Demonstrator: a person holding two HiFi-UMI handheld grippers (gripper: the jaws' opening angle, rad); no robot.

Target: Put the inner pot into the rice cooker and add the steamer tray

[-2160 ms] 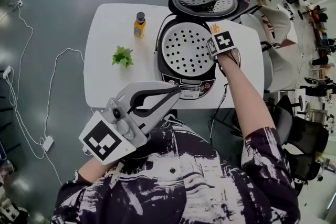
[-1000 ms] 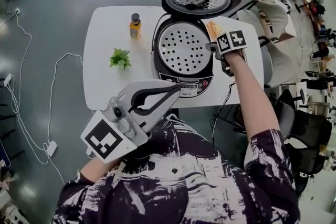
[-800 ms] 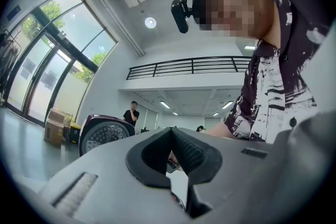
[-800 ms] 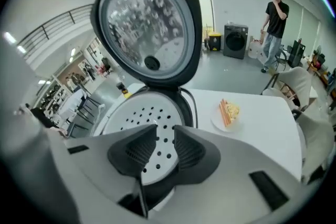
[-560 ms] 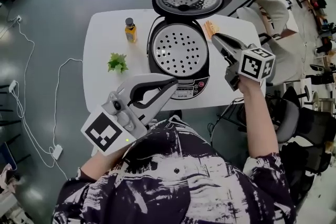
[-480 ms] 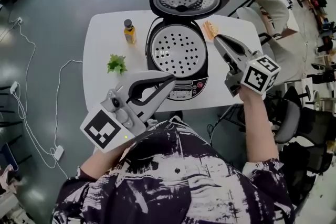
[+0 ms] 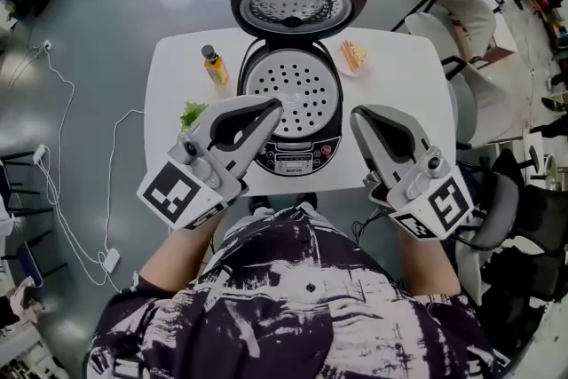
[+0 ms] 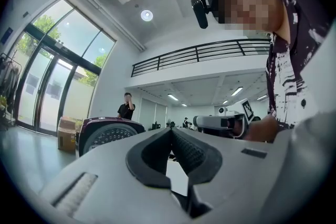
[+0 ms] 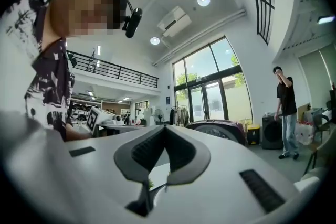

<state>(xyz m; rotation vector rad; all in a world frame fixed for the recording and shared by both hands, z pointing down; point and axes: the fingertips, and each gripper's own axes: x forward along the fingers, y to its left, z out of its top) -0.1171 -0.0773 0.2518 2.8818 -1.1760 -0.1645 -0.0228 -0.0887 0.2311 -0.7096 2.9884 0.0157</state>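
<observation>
The rice cooker (image 7: 293, 146) stands on the white table (image 7: 173, 58) with its maroon lid (image 7: 298, 3) tipped up and back. A round perforated steamer tray (image 7: 293, 84) lies in its mouth and hides the inner pot. Both grippers hover level in front of the cooker, apart from it. My left gripper (image 7: 273, 105) is shut and empty, its tips over the cooker's front left. My right gripper (image 7: 358, 114) has just been closing and is now shut with nothing between the jaws. The lid (image 8: 105, 134) shows past the left gripper (image 8: 170, 128), and again (image 9: 218, 128) past the right gripper (image 9: 164, 126).
A small yellow bottle (image 7: 211, 65) and a green plant sprig (image 7: 192, 113) sit on the table left of the cooker. A plate of orange food (image 7: 352, 55) sits at its right. Chairs (image 7: 470, 22) stand to the right, and a cable (image 7: 80, 155) lies on the floor at left.
My right gripper has left the cooker's right rim, risen and drawn back to hang level beside the left one, its jaws closing. The left gripper has edged forward toward the cooker.
</observation>
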